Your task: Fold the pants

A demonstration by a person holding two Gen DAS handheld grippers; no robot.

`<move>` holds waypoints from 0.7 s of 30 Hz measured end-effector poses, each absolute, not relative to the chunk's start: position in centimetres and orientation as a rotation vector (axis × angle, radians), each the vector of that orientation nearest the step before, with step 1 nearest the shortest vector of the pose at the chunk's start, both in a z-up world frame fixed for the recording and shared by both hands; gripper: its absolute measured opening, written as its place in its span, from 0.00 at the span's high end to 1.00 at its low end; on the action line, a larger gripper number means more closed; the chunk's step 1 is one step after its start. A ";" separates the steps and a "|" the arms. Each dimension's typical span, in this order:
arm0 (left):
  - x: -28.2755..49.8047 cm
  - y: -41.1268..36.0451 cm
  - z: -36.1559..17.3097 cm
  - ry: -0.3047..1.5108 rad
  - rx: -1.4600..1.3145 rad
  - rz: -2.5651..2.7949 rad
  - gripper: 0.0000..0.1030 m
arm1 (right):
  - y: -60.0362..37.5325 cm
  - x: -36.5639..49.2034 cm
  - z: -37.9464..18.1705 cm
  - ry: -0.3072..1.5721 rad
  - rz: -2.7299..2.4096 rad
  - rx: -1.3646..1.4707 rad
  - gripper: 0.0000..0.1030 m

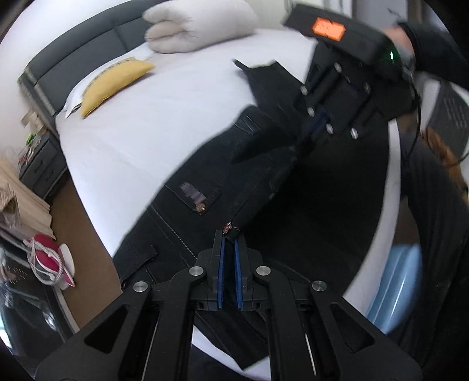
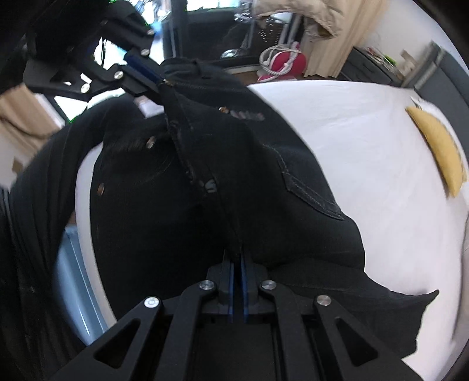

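Black jeans (image 1: 205, 181) lie partly on a white bed (image 1: 164, 111), folded lengthwise with a back pocket up. My left gripper (image 1: 229, 234) is shut on the waistband corner by a copper rivet and holds it lifted. My right gripper (image 2: 236, 256) is shut on the pants' edge further along the fold, near the crotch seam. The pants (image 2: 234, 164) stretch between both grippers above the sheet. In the right wrist view the left gripper (image 2: 159, 80) shows at upper left, clamped on the waistband. In the left wrist view the right gripper (image 1: 316, 123) shows at upper right, blurred.
A yellow pillow (image 1: 114, 82) and a rolled white duvet (image 1: 199, 26) lie at the head of the bed, by a grey headboard (image 1: 73, 64). A grey nightstand (image 1: 41, 164), red slippers (image 1: 49, 258) and beige cloth are on the floor side. A light blue bin (image 1: 392, 287) stands by the bed edge.
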State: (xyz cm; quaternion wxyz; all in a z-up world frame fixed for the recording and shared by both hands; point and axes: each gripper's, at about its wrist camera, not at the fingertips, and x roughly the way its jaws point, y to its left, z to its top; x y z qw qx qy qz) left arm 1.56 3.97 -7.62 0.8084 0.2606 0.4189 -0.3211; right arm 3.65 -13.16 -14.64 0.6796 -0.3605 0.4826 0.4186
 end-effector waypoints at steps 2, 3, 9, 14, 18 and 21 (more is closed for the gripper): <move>-1.0 3.2 -8.5 0.902 0.592 -0.709 0.96 | -13.2 2.2 -15.1 1.062 0.926 -0.898 0.95; -1.7 2.9 -8.8 0.908 0.600 -0.717 0.96 | -13.1 1.5 -15.4 1.055 0.921 -0.935 0.95; -6.1 1.3 -11.0 0.933 0.670 -0.760 0.96 | -12.5 -2.7 -17.1 1.000 0.892 -1.138 0.96; -6.6 1.1 -12.3 0.953 0.711 -0.781 0.96 | -11.7 -5.4 -18.2 0.935 0.863 -1.273 0.96; -6.5 1.1 -12.8 0.987 0.690 -0.796 0.96 | -11.1 -6.4 -18.9 0.910 0.843 -1.305 0.96; -5.9 1.0 -12.4 0.990 0.686 -0.802 0.96 | -10.7 -7.6 -19.3 0.890 0.821 -1.337 0.96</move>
